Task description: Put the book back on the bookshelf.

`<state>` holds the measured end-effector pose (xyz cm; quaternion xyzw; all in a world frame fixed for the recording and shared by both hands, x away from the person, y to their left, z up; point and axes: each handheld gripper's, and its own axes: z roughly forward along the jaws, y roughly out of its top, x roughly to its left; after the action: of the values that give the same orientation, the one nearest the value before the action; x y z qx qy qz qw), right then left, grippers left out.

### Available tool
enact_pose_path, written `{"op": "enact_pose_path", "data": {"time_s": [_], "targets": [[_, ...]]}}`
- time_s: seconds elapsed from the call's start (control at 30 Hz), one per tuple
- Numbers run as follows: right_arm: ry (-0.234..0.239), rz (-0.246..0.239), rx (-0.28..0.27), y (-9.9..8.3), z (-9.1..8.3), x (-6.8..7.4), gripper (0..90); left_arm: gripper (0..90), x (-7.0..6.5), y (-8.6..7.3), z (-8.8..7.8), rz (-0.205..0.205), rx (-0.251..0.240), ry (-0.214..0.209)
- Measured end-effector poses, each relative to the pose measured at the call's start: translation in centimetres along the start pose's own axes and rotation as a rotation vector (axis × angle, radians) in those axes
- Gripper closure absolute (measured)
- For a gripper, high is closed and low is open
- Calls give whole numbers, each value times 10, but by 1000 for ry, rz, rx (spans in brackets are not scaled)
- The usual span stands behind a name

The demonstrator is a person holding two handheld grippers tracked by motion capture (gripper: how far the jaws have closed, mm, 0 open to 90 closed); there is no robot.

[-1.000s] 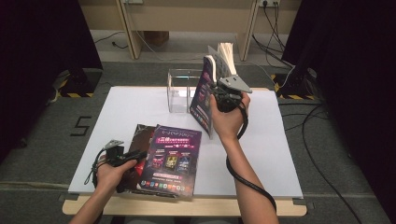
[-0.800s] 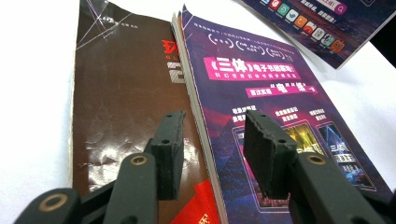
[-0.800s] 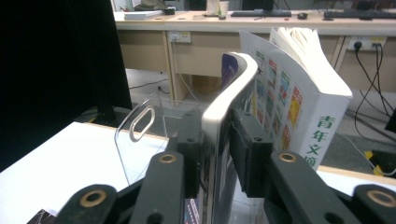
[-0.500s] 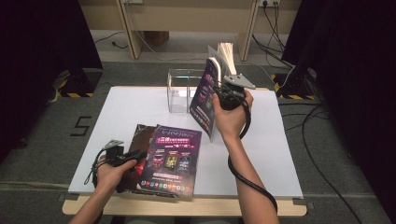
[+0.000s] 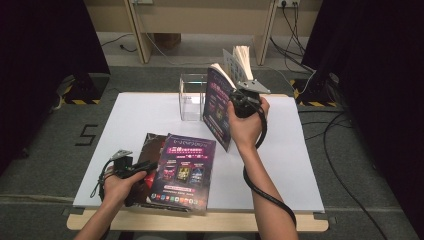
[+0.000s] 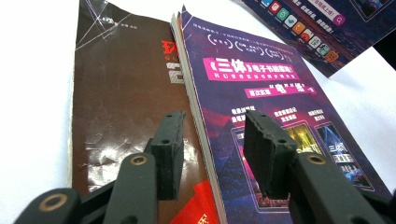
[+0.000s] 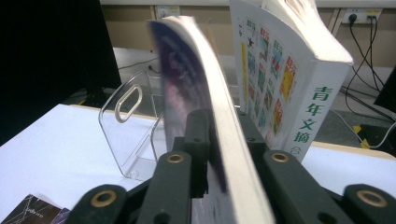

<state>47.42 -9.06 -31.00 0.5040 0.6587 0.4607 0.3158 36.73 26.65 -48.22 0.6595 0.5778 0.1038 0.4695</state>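
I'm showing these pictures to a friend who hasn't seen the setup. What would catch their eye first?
Probably the purple magazine held upright in the right gripper, above the white table beside a clear acrylic stand. Next, two more magazines lying flat near the left gripper, whose jaws stand open.

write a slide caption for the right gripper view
Right gripper clamps a purple magazine upright by its edge, between a clear acrylic holder and a standing white book.

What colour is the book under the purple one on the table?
Shiny dark brown book with red bits at one corner, best in the left gripper view.
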Motion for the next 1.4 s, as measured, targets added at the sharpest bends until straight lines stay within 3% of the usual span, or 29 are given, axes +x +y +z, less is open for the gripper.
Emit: {"op": "enact_pose_path", "data": {"time_s": [0.23,0.5,0.93,1.23,1.4], "targets": [[14,9,35,5,1,2,828,573,0,0,0,2,6,-1],[32,1,-21,8,2,9,830,573,1,0,1,2,6,-2],[16,18,-54,20,20,16,830,574,3,1,0,-2,2,3],[-20,16,-99,28,33,16,830,574,2,1,0,-2,-2,0],[-41,22,-78,24,44,15,829,574,2,0,0,-1,2,2]]}}
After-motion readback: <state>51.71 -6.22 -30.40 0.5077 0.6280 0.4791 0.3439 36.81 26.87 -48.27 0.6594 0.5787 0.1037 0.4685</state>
